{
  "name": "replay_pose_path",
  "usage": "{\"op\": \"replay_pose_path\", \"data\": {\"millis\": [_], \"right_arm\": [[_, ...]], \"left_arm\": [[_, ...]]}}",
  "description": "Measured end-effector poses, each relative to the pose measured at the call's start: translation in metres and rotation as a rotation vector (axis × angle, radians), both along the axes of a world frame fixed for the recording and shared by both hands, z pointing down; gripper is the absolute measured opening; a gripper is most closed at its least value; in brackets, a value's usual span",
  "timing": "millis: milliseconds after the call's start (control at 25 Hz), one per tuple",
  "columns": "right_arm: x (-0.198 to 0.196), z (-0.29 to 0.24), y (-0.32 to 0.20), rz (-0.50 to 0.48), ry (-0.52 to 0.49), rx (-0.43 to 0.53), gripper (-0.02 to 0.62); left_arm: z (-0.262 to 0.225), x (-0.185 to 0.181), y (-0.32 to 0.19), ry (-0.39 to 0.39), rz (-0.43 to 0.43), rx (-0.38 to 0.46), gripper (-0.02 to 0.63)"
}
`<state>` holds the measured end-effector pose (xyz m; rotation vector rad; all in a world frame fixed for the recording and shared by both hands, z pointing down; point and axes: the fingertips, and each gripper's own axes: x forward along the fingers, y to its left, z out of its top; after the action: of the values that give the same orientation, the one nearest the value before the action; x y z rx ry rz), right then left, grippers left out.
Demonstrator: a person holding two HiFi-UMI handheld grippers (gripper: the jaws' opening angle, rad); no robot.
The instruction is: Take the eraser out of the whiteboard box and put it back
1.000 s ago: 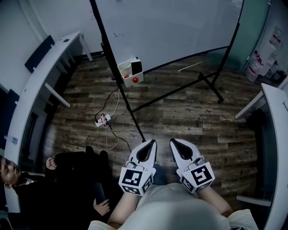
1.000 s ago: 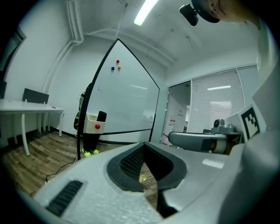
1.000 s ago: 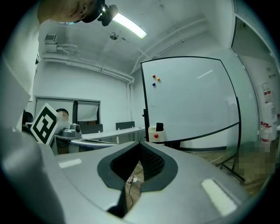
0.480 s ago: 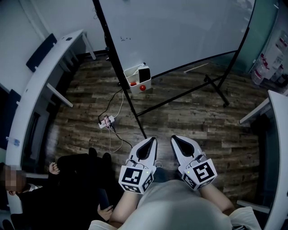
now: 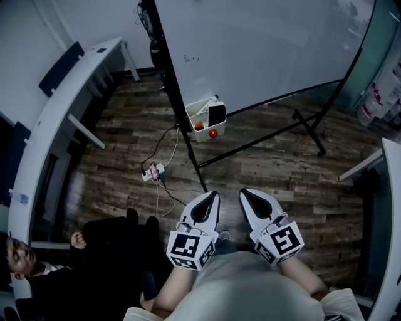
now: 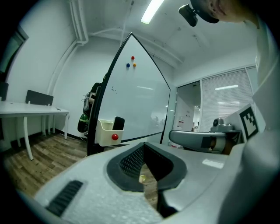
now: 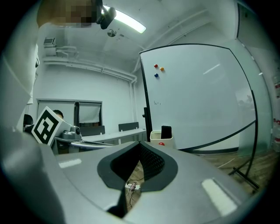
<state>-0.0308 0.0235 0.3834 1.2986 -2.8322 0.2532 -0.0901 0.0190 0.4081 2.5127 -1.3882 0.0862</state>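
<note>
Dark wood-plank floor [image 5: 282, 169] is seen w/ pale walls [image 6: 52, 65] around. White desk [image 5: 56, 113] is set at L, second desk [image 5: 391, 188] at R. Rm is lit by ceiling strip light [image 6: 150, 11]; window blinds [image 6: 227, 100] are drawn.

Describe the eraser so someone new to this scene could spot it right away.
Find the large whiteboard; a small white box hangs at its lower left corner. The eraser is the dark, flat block standing upright in that box, unlike the round red magnet on the box's front.
</note>
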Motion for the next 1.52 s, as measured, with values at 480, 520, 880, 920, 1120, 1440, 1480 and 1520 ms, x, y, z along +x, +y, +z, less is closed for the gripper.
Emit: {"op": "replay_pose_path", "data": {"millis": [480, 520, 880, 920, 1120, 1440, 1480, 1520], "right_arm": [[-0.034, 0.001, -0.043, -0.034, -0.006, -0.001, 0.002], [-0.035, 0.002, -0.045, -0.034, -0.006, -0.002, 0.002], [-0.038, 0.0, -0.064, -0.038, -0.008, -0.002, 0.002], [-0.038, -0.001, -0.066, -0.041, -0.008, -0.001, 0.002], [-0.038, -0.002, -0.082, -0.071, -0.001, 0.004, 0.002], [-0.031, -0.001, -0.117, -0.13, 0.011, -0.002, 0.002], [-0.03, -0.002, -0.122, -0.137, 0.013, 0.0, 0.002], [-0.029, -0.003, -0.127, -0.145, 0.015, 0.003, 0.002]], "left_arm": [[0.002, -0.027, -0.04, -0.002, -0.011, 0.003, 0.005], [0.002, -0.028, -0.043, -0.002, -0.01, 0.002, 0.005], [0.0, -0.025, -0.06, 0.002, -0.012, -0.001, 0.005], [-0.001, -0.025, -0.062, 0.001, -0.013, 0.0, 0.005], [-0.001, -0.024, -0.076, 0.003, -0.041, -0.003, 0.005], [-0.003, -0.015, -0.109, 0.014, -0.098, 0.0, 0.005], [-0.003, -0.014, -0.114, 0.018, -0.104, 0.0, 0.005], [-0.003, -0.013, -0.118, 0.02, -0.112, 0.001, 0.005]]}}
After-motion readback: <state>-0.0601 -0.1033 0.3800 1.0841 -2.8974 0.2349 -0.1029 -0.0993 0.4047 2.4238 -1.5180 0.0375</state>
